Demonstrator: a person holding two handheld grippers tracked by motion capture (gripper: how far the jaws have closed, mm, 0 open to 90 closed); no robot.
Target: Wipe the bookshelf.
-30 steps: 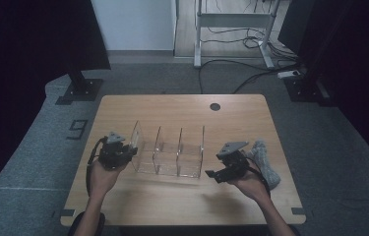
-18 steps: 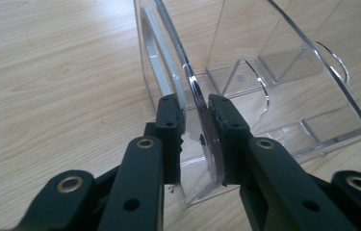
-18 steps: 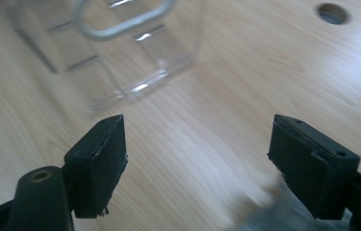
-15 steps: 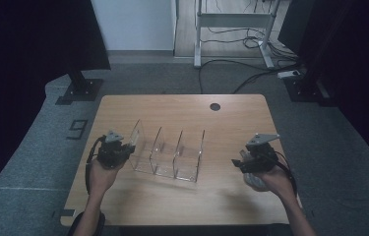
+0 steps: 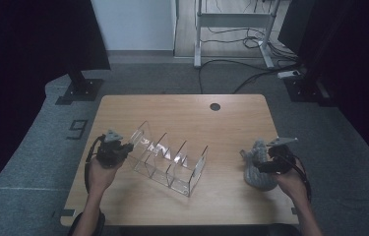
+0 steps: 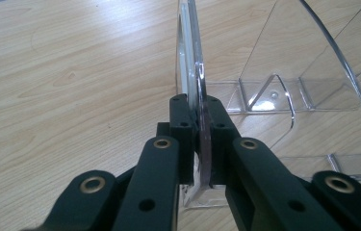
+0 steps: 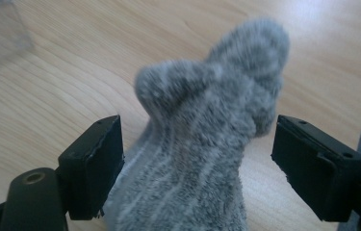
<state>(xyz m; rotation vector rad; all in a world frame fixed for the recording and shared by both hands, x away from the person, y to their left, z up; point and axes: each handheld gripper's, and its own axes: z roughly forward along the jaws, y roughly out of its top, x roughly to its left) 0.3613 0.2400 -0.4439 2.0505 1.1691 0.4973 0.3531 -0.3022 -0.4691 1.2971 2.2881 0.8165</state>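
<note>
Acrylic divider rack (image 5: 169,160) lies skewed at the counter's (image 5: 182,110) middle, its left end panel pinched by the left tongs (image 6: 198,139); right tongs (image 7: 195,163) gape around a grey fuzzy sock (image 7: 202,144) near the right edge, jaws just widening

The table (image 5: 182,110) is viewed from above; rack (image 6: 192,72) and sock (image 7: 207,139) are framed close by the gripper views.

Dim surroundings, bright tabletop, slight blur
</note>
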